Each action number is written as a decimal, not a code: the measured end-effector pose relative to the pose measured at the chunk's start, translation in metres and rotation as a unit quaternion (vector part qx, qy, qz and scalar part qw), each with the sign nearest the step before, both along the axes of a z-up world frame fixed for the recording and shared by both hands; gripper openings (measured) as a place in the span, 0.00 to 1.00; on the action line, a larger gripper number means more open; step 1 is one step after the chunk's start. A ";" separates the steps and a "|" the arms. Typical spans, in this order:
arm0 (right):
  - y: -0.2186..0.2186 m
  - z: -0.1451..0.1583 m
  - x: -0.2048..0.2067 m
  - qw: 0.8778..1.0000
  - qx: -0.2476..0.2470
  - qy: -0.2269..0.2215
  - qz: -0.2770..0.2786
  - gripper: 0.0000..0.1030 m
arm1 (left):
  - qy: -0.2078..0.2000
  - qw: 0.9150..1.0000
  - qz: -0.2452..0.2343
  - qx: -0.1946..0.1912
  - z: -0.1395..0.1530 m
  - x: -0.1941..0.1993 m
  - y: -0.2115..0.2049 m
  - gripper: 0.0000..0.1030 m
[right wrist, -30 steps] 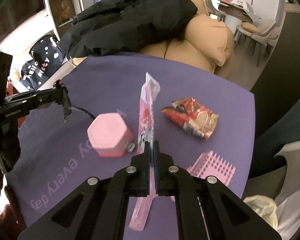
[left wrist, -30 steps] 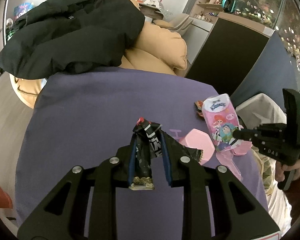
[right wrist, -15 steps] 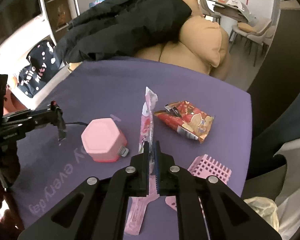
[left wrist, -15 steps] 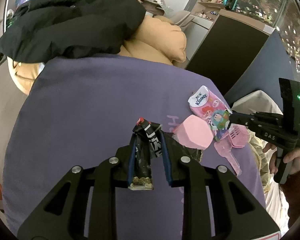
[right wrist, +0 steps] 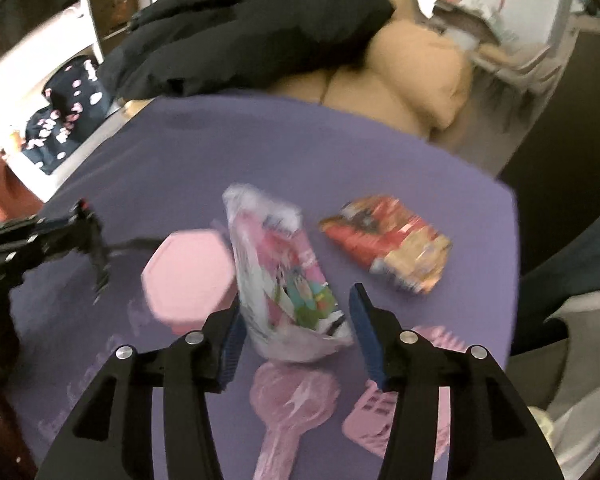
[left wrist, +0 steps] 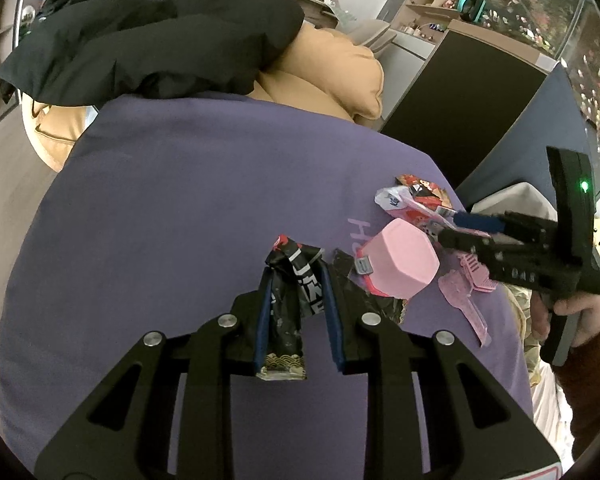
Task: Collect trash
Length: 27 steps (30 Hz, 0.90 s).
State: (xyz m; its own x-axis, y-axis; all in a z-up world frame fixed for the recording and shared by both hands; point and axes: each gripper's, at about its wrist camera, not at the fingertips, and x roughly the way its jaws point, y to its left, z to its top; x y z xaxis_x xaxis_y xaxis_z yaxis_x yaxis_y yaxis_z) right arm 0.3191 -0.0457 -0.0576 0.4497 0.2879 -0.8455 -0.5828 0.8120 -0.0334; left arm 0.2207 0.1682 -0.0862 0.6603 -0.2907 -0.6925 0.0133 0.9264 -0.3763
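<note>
On the desk [right wrist: 172, 152] the tissue pack [right wrist: 284, 280] lies in the middle, between the fingers of the right tool [right wrist: 294, 334]. The hexagonal box [right wrist: 188, 276] stands just to its left and touches it. The snack bag [right wrist: 388, 242] lies to its right, a little apart. The scoop [right wrist: 288, 400] lies nearer to the camera, with the comb [right wrist: 374, 416] at its right. Behind the desk a jacket [right wrist: 236, 36] lies on a cushion [right wrist: 412, 72].

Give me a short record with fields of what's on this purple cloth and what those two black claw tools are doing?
surface: purple cloth
left gripper: fingers shut on black wrapper
right gripper: fingers have just been opening, pink tissue pack loose between them
other trash: red snack bag
other items: pink hexagonal box, pink scoop, pink comb
background: black jacket
</note>
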 end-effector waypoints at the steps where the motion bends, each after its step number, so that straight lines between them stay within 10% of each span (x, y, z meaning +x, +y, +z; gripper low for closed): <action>1: -0.001 0.000 0.003 1.000 0.007 0.006 0.001 0.46 | 0.000 1.000 0.001 0.000 -0.001 0.000 0.000 0.21; 10: 0.002 -0.010 0.004 0.999 0.024 0.032 0.010 0.42 | 0.002 1.000 0.007 -0.002 -0.003 -0.003 0.001 0.21; 16: 0.008 -0.012 -0.006 0.999 -0.037 -0.002 0.029 0.09 | 0.001 1.000 0.010 -0.001 -0.002 -0.002 -0.001 0.21; 27: -0.009 0.063 -0.061 0.995 0.027 -0.066 0.064 0.06 | -0.044 0.999 0.011 0.020 0.046 -0.019 -0.014 0.21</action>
State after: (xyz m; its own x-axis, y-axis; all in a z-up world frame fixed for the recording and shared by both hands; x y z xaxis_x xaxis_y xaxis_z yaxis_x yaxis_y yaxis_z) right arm 0.2578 -0.0546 0.0056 0.5121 0.3938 -0.7633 -0.6752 0.7339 -0.0744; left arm 0.2016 0.1542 -0.0406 0.7258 -0.2477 -0.6418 0.0236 0.9414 -0.3365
